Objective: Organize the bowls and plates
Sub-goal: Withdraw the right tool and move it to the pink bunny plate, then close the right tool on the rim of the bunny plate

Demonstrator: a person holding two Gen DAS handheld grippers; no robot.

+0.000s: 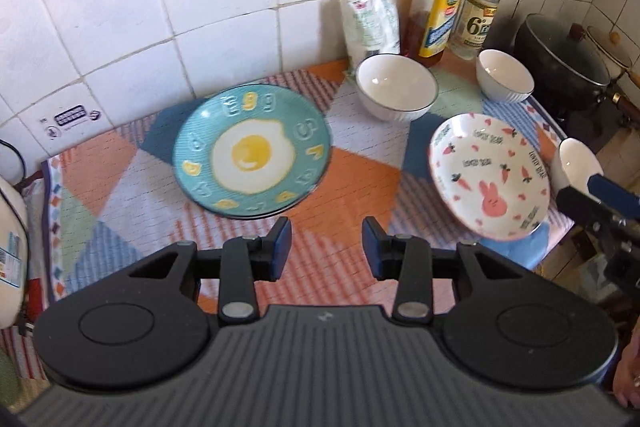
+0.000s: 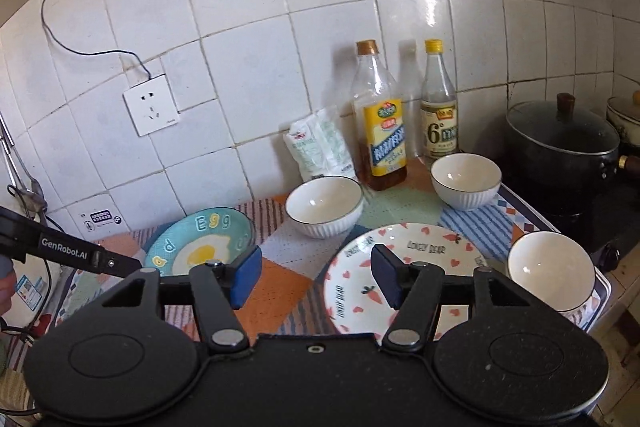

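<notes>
The left gripper (image 1: 326, 247) is held with its jaws spread and nothing between them, above the patterned cloth (image 1: 344, 187) that covers the table. Just beyond its left fingertip the teal egg plate (image 1: 252, 151) is seen lying flat on the cloth, its near rim close to the pad but apart from it. To the right of this gripper the carrot plate (image 1: 490, 175) is found, tilted and reaching to the near right edge of the cloth. The right gripper (image 2: 316, 277) is likewise spread and empty; the carrot plate (image 2: 404, 275) lies directly beyond and partly under its right finger, while the egg plate (image 2: 200, 243) is seen far to its left, half hidden by the left gripper's arm. Three white bowls are set around the plates: the middle bowl (image 2: 324, 205) stands beyond and between the two plates, the far bowl (image 2: 466, 181) stands farther right near the bottles, and the near bowl (image 2: 552, 273) sits just beside the carrot plate at the right edge of the table. Against the tiled wall a white packet (image 2: 320, 147), an oil bottle (image 2: 380, 127) and a vinegar bottle (image 2: 438, 111) are lined up behind the bowls. A black lidded pot (image 2: 560, 143) is seen on the stove to the far right, and a wall socket (image 2: 150, 105) is mounted above the egg plate.
</notes>
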